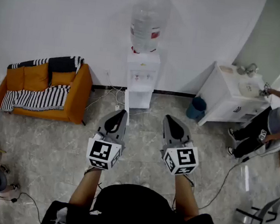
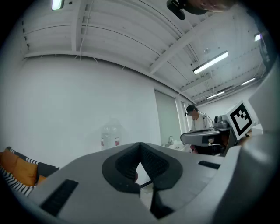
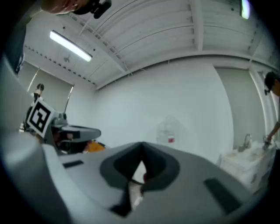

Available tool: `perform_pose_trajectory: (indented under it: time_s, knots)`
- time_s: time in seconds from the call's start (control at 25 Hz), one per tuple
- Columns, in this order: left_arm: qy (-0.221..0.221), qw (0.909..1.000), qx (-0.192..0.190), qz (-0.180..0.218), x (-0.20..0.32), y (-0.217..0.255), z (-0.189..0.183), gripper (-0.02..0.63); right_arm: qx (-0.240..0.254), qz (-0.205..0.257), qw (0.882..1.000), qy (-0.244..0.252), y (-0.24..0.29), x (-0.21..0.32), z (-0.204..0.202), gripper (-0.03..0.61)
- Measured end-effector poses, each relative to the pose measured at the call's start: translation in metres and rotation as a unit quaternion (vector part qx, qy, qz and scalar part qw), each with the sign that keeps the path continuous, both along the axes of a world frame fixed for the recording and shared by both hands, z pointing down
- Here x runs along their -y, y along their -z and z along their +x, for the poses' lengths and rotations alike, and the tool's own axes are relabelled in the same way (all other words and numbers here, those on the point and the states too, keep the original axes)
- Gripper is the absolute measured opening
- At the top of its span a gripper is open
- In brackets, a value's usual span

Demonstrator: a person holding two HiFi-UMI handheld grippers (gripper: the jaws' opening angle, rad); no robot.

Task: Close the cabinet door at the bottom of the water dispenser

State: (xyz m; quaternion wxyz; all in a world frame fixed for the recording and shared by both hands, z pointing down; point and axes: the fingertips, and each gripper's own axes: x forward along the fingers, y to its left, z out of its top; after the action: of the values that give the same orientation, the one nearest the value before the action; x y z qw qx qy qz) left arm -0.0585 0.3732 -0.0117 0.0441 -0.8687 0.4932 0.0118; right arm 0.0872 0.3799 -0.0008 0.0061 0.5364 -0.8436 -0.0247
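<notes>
1. Head view
   - We can read no writing. The bottle (image 1: 148,22) has a red label (image 1: 154,35), but its print is too small to make out. Each claw carries a cube with black-and-white square markers.
   - The water dispenser (image 1: 142,76) stands upright against the wall, straight ahead of both claws and well apart from their tips. Its long axis is vertical and its front faces the claws.
   - It is white, with the clear bottle upside down on top.
   - The cabinet door (image 1: 126,110) at its base is a narrow white panel. It stands open on the left claw's side, swung out edge-on toward the claws.
   - The left claw (image 1: 123,112) and the right claw (image 1: 168,117) are held level and side by side, both clenched on nothing.
   - An orange sofa (image 1: 76,94) with a striped blanket sits far out to the left claw's side.
   - A white sink cabinet (image 1: 222,98), a blue bin (image 1: 197,109) and a person (image 1: 274,124) are out to the right claw's side.

2. Left gripper view
   - The left claw (image 2: 140,146) has its tips together and holds nothing.
   - The bottle (image 2: 110,136) rises just above and left of the tips, its red label unreadable.
   - The claw's own body hides the cabinet door.
   - The right claw (image 2: 205,138) shows alongside.

3. Right gripper view
   - The right claw (image 3: 141,146) is likewise clenched and empty.
   - The bottle (image 3: 167,131) stands above and right of the tips.
   - The door is hidden here too.
</notes>
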Motion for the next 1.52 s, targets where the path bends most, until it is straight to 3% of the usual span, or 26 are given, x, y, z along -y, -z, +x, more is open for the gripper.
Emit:
perform_pose_trajectory:
  time_s: [0.48,1.2,1.52]
  knots:
    - [-0.002,1.0,0.003,-0.007,0.009,-0.003,0.015,0.006,0.014,-0.006,1.0,0.009,-0.003,0.008,0.014,0.032]
    - [0.022,0.9995,0.009,-0.023,0.004,-0.026,0.08,0.006,0.008,-0.016,0.999,0.042,-0.024,0.011,0.078,0.032]
    - [0.037,0.9987,0.011,-0.034,0.01,-0.033,0.076,0.006,0.026,-0.033,0.998,0.055,-0.035,0.016,0.081,0.032]
